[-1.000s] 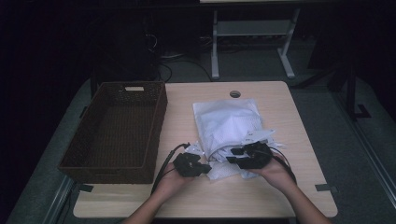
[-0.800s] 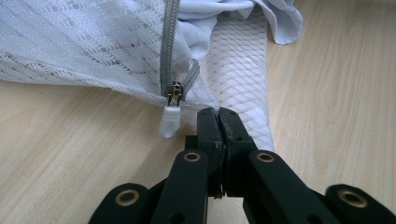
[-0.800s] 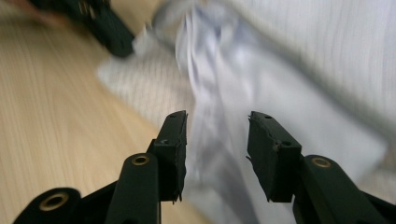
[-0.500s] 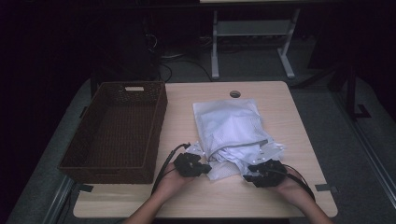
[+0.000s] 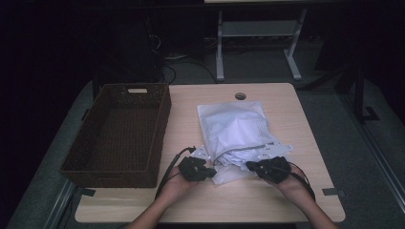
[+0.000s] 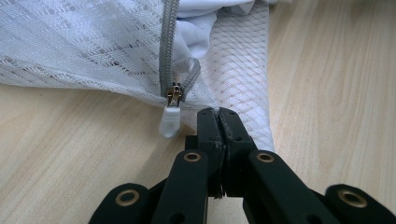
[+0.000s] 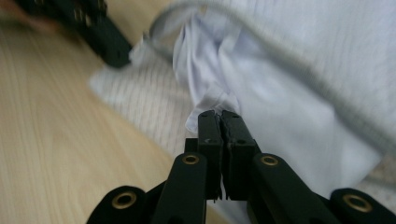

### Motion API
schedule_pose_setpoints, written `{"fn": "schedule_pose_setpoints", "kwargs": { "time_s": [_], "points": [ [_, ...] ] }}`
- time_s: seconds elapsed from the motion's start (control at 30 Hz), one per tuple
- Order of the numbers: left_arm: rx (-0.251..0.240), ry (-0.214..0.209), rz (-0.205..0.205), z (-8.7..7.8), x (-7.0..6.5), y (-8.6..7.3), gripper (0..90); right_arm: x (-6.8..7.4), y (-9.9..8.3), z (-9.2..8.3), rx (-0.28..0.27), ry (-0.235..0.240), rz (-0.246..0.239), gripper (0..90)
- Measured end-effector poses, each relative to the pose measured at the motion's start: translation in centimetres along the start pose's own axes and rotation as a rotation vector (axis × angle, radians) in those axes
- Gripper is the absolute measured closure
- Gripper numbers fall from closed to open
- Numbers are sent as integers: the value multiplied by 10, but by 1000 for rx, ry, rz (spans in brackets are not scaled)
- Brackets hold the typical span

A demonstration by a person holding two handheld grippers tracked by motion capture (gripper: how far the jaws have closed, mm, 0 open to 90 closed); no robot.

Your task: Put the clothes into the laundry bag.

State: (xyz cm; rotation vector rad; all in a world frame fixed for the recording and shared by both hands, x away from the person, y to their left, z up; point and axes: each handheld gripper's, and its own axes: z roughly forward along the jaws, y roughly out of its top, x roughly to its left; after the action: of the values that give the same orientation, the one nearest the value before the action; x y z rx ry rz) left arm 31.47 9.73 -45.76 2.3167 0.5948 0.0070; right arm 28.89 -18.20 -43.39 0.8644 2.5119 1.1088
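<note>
A white mesh laundry bag (image 5: 234,126) lies on the wooden table (image 5: 286,200), with white cloth (image 7: 261,88) spilling from its open grey zipper (image 6: 168,51). My left gripper (image 5: 196,168) is shut on the bag's near mesh corner (image 6: 247,93), just right of the white zipper pull (image 6: 168,122). At the bag's near right side, my right gripper (image 5: 267,168) has just been closing. Its jaws now pinch a fold of the white cloth (image 7: 208,103) at their tips (image 7: 219,113). The left gripper (image 7: 100,32) shows blurred at the right gripper view's top left.
A dark brown wicker basket (image 5: 160,119) stands empty on the table's left half, beside the bag. A round cable hole (image 5: 240,96) sits near the table's far edge. Bare wood runs along the front edge between both hands.
The right hand has drawn back from the bag toward the front edge and dropped lower. The left hand and the bag's corner have stayed put.
</note>
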Motion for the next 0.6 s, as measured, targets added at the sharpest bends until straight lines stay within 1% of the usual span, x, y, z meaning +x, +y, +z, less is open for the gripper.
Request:
{"fn": "schedule_pose_setpoints", "kwargs": {
  "time_s": [0.07, 0.13, 0.3, 0.37, 0.5, 0.6],
  "points": [
    [-3, -1, -6, 0, 0, 0, 883, -2, 8, 0, -34, -3, 1, 868],
    [1, -2, -3, 1, 0, 0, 883, -3, 14, 2, -55, -11, 1, 868],
    [7, -4, 5, 1, 0, 0, 884, -6, 24, 12, -70, -27, 3, 868],
    [11, -4, 8, 1, 0, 0, 885, -9, 28, 20, -59, -29, 6, 868],
    [12, 6, 12, 0, -1, 1, 887, -16, 36, 39, -33, -54, 22, 869],
    [15, 5, 9, -1, 1, 0, 889, -18, 43, 52, -13, -77, 32, 870]
  ]
}}
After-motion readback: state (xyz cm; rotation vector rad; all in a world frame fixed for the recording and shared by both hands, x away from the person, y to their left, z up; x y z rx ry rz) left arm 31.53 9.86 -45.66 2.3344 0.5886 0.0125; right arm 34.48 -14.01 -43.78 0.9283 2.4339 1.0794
